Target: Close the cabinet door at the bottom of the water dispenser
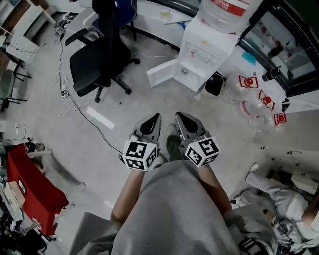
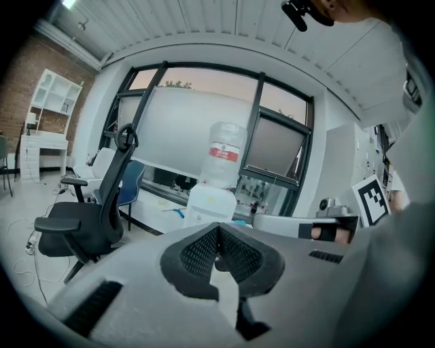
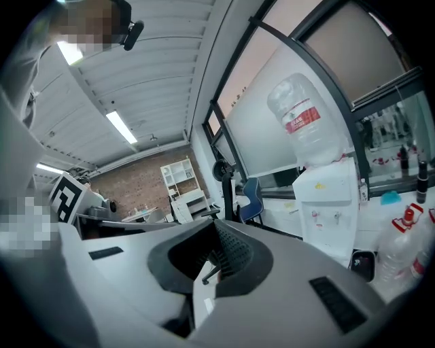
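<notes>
The white water dispenser stands at the top of the head view with a large bottle on it. Its bottom cabinet door hangs open, swung out to the left. Both grippers are held side by side well short of it, over the grey floor. My left gripper is shut with nothing in it, and so is my right gripper. In the left gripper view the dispenser shows beyond the closed jaw tips. In the right gripper view it stands to the right of the tips.
A black office chair stands left of the open door, with cables on the floor beside it. A small black bin sits right of the dispenser. Clear bottles with red caps lie further right. A seated person is at lower right.
</notes>
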Available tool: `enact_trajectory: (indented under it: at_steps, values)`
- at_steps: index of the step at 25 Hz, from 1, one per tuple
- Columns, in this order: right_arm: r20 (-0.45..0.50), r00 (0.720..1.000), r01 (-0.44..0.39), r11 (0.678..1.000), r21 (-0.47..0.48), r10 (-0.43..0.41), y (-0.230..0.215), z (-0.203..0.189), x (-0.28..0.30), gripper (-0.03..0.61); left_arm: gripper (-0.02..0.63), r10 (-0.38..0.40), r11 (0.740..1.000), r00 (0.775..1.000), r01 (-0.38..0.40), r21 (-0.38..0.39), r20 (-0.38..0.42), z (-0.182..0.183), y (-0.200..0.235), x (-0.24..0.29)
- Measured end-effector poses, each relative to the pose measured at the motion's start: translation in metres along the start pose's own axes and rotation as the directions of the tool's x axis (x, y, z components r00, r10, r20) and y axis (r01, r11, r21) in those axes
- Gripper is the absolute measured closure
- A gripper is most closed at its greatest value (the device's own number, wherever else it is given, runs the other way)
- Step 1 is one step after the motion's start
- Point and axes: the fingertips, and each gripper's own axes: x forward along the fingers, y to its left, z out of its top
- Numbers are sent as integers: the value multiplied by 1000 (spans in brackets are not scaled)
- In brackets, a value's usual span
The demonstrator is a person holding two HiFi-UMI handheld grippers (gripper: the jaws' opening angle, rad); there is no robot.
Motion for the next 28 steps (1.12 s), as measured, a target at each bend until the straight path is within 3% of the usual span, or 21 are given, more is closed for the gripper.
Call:
enact_trajectory:
  at_steps: [10,19,28]
  values:
    - [-39,998,-38,999,34,39,-68,22,60,571,606,9,999,999,-8,32,-45,29,18,84]
    - [-38,999,-22,996,88,26,-125,36,88,571,606,10,998,994,-4,64,-104,41,33,145]
    - [-58,998,28,990,137,-20,-156,31,117,571,606,-55,994,984,70,85,-169,45,51,195]
